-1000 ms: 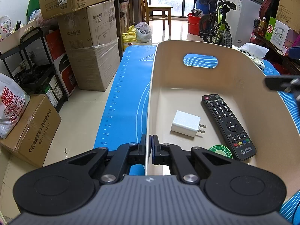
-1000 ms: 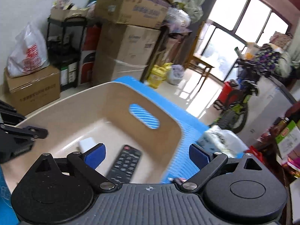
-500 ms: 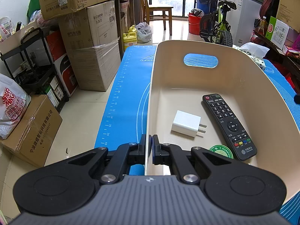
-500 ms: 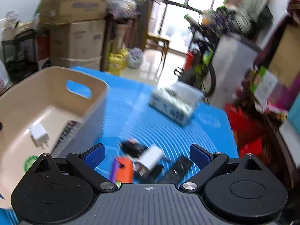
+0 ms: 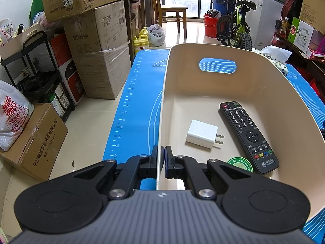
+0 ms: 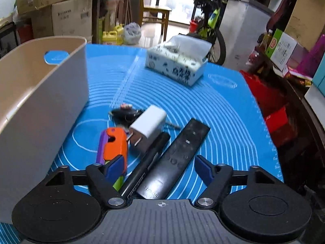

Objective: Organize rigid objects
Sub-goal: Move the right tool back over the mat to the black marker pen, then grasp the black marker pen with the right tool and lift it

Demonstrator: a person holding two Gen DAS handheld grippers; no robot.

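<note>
The right tool point(image 6: 160, 167) has swung from over the beige bin point(image 5: 264, 81) down to the table pile; its jaws have just been narrowing, unclenched, around the black remote point(image 6: 178, 152) and marker point(image 6: 150, 158). The left tool point(image 5: 161, 158) stays clenched on the bin's rim, steadying it.

Two remotes point(image 5: 248, 136) point(image 6: 174, 160), two chargers point(image 5: 202, 134) point(image 6: 148, 125) (white), one bin point(image 5: 264, 75).
</note>
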